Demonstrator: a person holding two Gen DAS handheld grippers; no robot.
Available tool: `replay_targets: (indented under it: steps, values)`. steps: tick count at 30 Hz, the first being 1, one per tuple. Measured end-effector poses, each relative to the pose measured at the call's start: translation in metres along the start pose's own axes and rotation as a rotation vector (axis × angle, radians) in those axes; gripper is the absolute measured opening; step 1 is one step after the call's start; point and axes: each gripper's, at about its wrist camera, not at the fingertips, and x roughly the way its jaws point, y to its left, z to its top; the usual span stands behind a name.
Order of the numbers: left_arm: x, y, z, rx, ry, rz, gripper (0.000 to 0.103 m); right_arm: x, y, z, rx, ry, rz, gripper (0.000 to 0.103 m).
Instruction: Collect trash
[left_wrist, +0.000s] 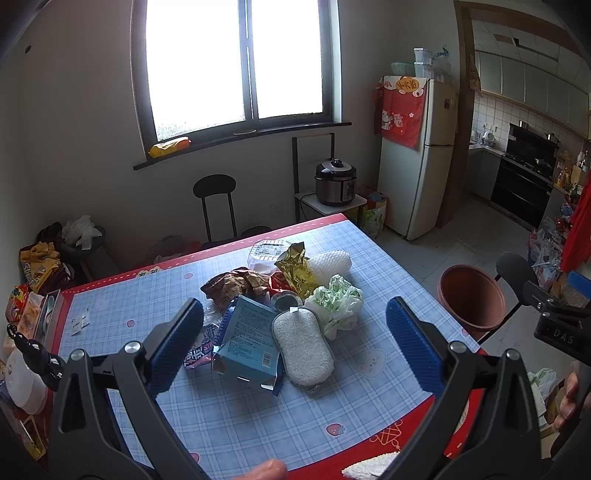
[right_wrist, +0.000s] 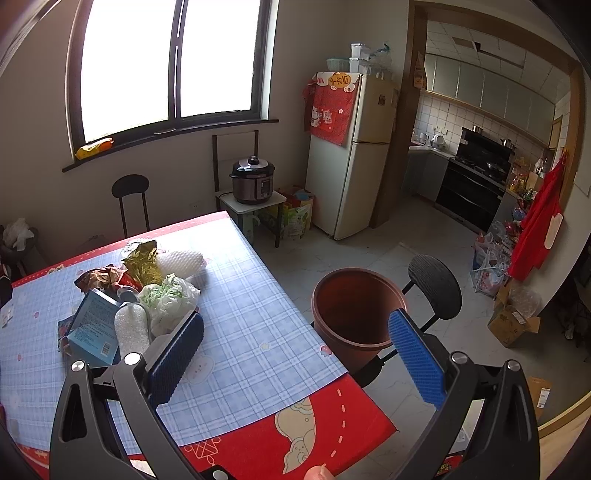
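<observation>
A heap of trash lies on the checked tablecloth (left_wrist: 236, 413): a blue carton (left_wrist: 249, 341), a white sponge (left_wrist: 303, 341), a green-and-white plastic bag (left_wrist: 338, 301), a gold foil wrapper (left_wrist: 295, 267), a brown wrapper (left_wrist: 232, 284), white foam netting (left_wrist: 330, 262) and a small tin (left_wrist: 285, 300). My left gripper (left_wrist: 295, 341) hovers open above the carton and sponge, holding nothing. A brown bin (right_wrist: 356, 306) stands off the table's right edge. My right gripper (right_wrist: 295, 349) is open and empty, between the heap (right_wrist: 129, 295) and the bin.
A black chair (right_wrist: 436, 282) stands behind the bin. Small white sachets (left_wrist: 81, 321) lie at the table's left. A second black chair (left_wrist: 216, 203), a pressure cooker (left_wrist: 335, 181) on a stand and a fridge (left_wrist: 417, 155) are beyond the table. Boxes and bags clutter the floor (right_wrist: 513, 321).
</observation>
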Motion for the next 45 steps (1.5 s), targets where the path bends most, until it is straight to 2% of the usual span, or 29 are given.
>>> replay_targets:
  steps: [45]
  values:
    - [-0.0013, 0.0031, 0.0043, -0.005, -0.002, -0.001, 0.098, 0.0018, 0.0031, 0.001, -0.002, 0.004, -0.002, 0.098]
